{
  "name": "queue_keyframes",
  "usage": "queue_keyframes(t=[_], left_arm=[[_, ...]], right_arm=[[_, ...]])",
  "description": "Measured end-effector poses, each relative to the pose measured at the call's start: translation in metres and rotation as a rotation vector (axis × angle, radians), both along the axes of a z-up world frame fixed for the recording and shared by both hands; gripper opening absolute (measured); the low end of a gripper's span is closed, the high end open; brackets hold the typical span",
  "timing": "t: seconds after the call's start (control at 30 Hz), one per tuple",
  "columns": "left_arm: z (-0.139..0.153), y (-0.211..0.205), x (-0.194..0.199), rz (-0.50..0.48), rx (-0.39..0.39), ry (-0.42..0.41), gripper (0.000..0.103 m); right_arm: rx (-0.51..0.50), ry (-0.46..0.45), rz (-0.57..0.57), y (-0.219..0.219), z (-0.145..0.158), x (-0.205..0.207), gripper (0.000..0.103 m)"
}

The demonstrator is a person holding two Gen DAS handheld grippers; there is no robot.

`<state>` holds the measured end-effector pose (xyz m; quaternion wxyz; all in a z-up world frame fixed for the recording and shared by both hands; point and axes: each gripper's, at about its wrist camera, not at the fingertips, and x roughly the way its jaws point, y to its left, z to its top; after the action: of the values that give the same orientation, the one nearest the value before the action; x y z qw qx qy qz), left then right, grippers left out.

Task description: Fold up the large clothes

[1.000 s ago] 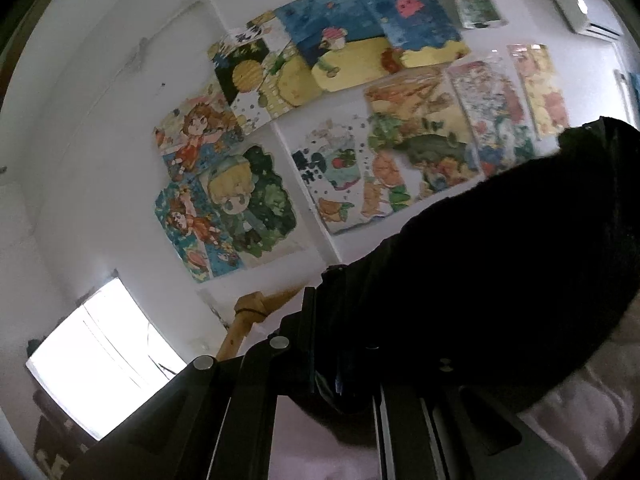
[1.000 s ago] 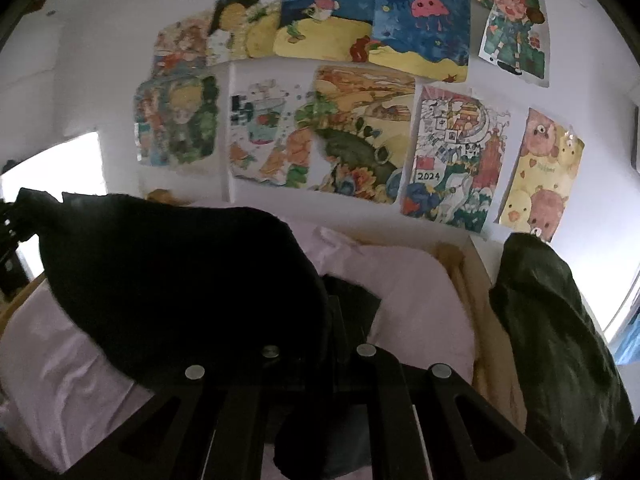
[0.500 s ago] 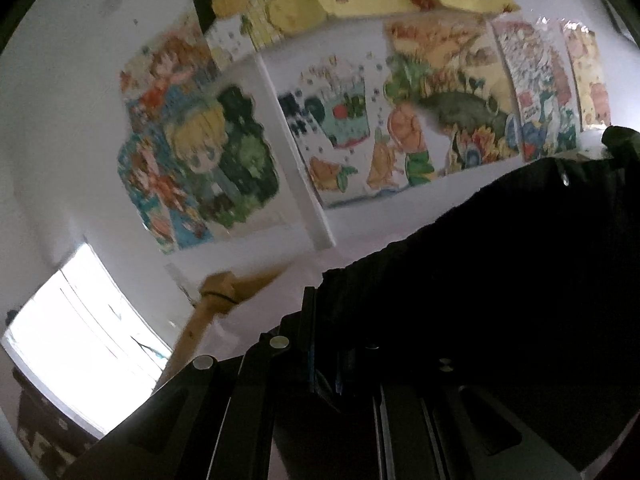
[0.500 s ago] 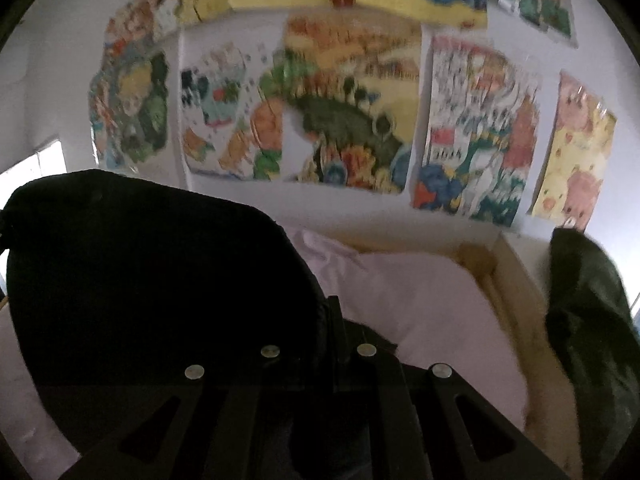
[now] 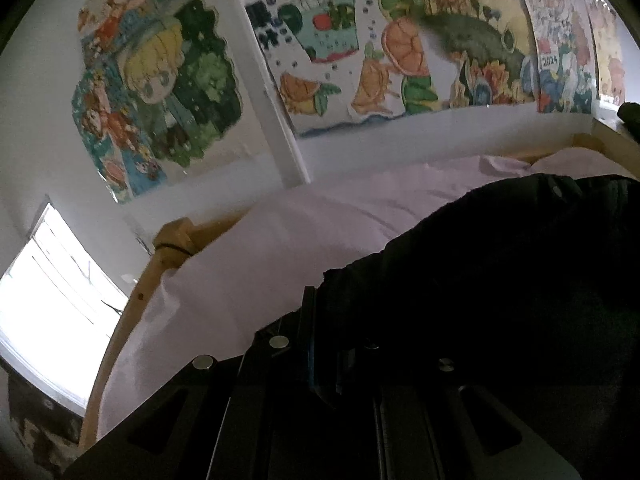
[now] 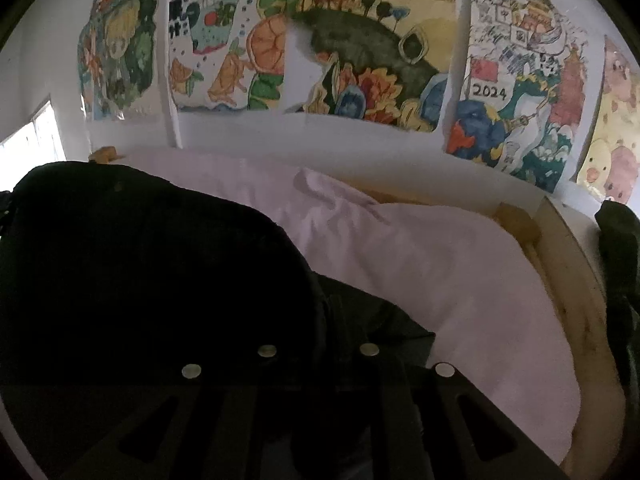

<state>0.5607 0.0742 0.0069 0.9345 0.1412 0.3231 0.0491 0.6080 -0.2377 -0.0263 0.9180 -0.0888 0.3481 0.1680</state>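
Black garment point(image 5: 500, 280) pinched in both closed hand-held grippers, left point(image 5: 320, 344) and right point(image 6: 320, 332), mid-fold over pink bed point(image 6: 460, 280); next, probably laying flat.

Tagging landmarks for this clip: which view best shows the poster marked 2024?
The right wrist view: the 2024 poster sits large and legible there, its whole lower half visible. The left wrist view shows it only as a small, distorted strip near the right edge.
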Motion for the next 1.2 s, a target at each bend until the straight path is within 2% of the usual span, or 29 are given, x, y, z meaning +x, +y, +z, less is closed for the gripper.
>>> queue_keyframes(t=[0.17, 0.37, 0.43, 0.5, 0.53, 0.57, 0.6, 0.67, 0.7, 0.73, 0.77, 0.8, 0.9, 1.0, 1.07, 1.13, 1.2], left_arm=[[-0.012, 0.004, 0.007, -0.003, -0.024, 0.028, 0.005], [-0.018, 0.008, 0.011, -0.016, -0.050, 0.043, 0.006], [-0.019, 0.016, 0.013, -0.022, -0.121, 0.062, 0.007], [-0.018, 0.026, 0.014, -0.024, -0.204, 0.075, 0.009], [-0.017, 0.030, 0.013, -0.027, -0.238, 0.076, 0.011], [-0.015, 0.034, 0.012, -0.031, -0.266, 0.074, 0.012], [-0.013, 0.038, 0.009, -0.038, -0.286, 0.066, 0.017], [-0.007, 0.046, 0.000, -0.017, -0.319, 0.032, 0.047], [-0.003, 0.050, -0.006, 0.012, -0.358, 0.029, 0.079], [0.002, 0.057, -0.015, 0.034, -0.398, -0.019, 0.089], [0.005, 0.060, -0.021, 0.060, -0.480, -0.010, 0.089], [0.009, 0.065, -0.029, 0.067, -0.517, -0.038, 0.089], [0.016, 0.064, -0.043, 0.056, -0.556, -0.076, 0.089], [0.021, 0.042, -0.054, -0.026, -0.539, -0.088, 0.089], [0.022, 0.017, -0.057, -0.110, -0.511, -0.079, 0.089], [0.022, -0.007, -0.057, -0.186, -0.494, -0.066, 0.089], [0.019, -0.029, -0.053, -0.240, -0.476, -0.046, 0.089]], right_arm=[[0.008, 0.017, 0.000, 0.000, -0.013, 0.007, 0.011], [0.006, 0.023, 0.003, 0.002, -0.019, 0.010, 0.018], [0.004, 0.027, -0.002, 0.002, -0.021, 0.010, 0.027], [0.010, 0.018, -0.015, -0.001, -0.020, 0.009, 0.046], [0.017, 0.013, -0.021, -0.003, -0.019, 0.009, 0.050], [0.031, 0.011, -0.022, -0.005, -0.018, 0.008, 0.061], [0.047, 0.003, -0.021, -0.007, -0.016, 0.006, 0.071], [0.058, -0.015, -0.030, -0.011, -0.011, 0.000, 0.075], [0.067, -0.031, -0.031, -0.012, -0.007, -0.004, 0.078], [0.073, -0.049, -0.031, -0.014, -0.004, -0.009, 0.081], [0.077, -0.064, -0.034, -0.014, 0.000, -0.012, 0.085], [0.083, -0.080, -0.039, -0.015, 0.004, -0.016, 0.085], [0.130, -0.113, -0.042, -0.014, 0.014, -0.028, 0.086], [0.224, -0.113, 0.034, -0.005, 0.018, -0.040, 0.086], [0.251, -0.106, 0.099, 0.005, 0.018, -0.044, 0.086], [0.249, -0.094, 0.160, 0.018, 0.015, -0.046, 0.086], [0.197, -0.104, 0.183, 0.033, 0.010, -0.047, 0.086]])
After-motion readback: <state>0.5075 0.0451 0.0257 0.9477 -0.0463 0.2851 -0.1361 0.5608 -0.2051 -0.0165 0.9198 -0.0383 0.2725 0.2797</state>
